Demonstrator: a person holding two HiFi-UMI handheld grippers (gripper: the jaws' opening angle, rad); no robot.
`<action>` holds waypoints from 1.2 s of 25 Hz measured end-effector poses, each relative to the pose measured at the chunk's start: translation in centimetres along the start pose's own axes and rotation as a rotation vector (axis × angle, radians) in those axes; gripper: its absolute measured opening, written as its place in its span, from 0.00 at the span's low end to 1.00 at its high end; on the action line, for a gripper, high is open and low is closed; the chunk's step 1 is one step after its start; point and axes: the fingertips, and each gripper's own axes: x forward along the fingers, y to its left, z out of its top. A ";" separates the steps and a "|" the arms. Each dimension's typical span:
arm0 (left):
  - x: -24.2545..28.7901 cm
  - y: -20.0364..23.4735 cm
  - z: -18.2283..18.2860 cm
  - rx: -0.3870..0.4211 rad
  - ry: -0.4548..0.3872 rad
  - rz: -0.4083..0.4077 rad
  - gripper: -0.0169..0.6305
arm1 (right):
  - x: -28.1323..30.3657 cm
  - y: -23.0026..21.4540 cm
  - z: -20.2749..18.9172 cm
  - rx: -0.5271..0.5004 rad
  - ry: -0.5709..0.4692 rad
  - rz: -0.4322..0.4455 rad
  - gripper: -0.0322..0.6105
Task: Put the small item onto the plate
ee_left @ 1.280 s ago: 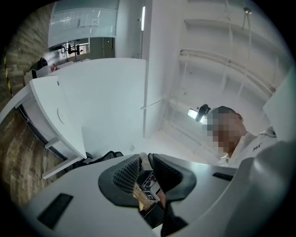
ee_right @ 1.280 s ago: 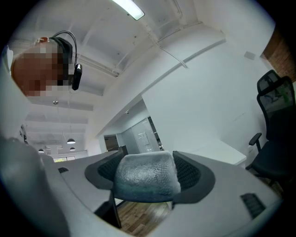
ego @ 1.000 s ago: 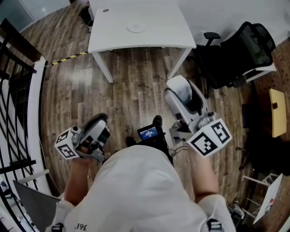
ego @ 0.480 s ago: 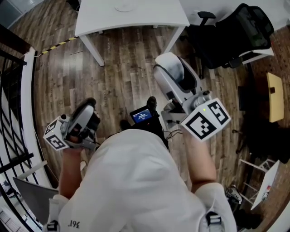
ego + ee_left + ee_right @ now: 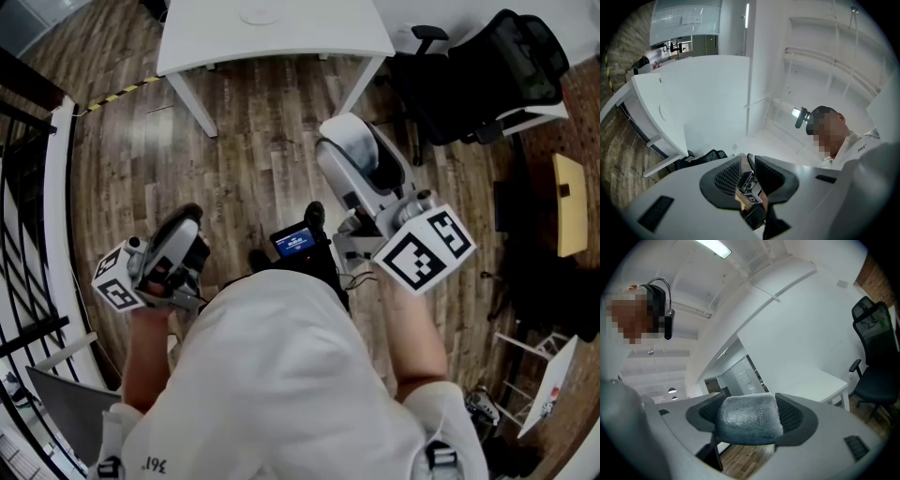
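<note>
Tabletop (image 5: pixel 281 42) with the plate (image 5: pixel 260 16) stands well ahead of both grippers. Right gripper (image 5: pixel 349 150) is clamped on the wrapped item (image 5: pixel 749 420). Left gripper (image 5: pixel 747 165) is all but closed, empty. Carrying is likely in hand; next calls for bringing the item forward over the plate.

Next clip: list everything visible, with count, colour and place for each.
table: one, white, top of head view
plate: one, white, on the table
office chair: one, black, right of table
tape: one strip, yellow-black, on wood floor
railing: one, black, far left
screen device: one, black, centre of head view
small item: one, grey-white wrap, between right jaws
left hand-held gripper: white, jaws together, empty
right hand-held gripper: white, shut on small item
</note>
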 end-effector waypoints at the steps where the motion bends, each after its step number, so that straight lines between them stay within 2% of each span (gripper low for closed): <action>1: -0.1 0.0 -0.1 0.000 0.000 0.000 0.14 | 0.0 0.0 -0.2 0.003 0.000 0.001 0.54; 30: -0.4 0.1 -0.4 -0.019 0.006 0.013 0.14 | 0.2 0.1 -1.8 0.032 0.047 -0.002 0.54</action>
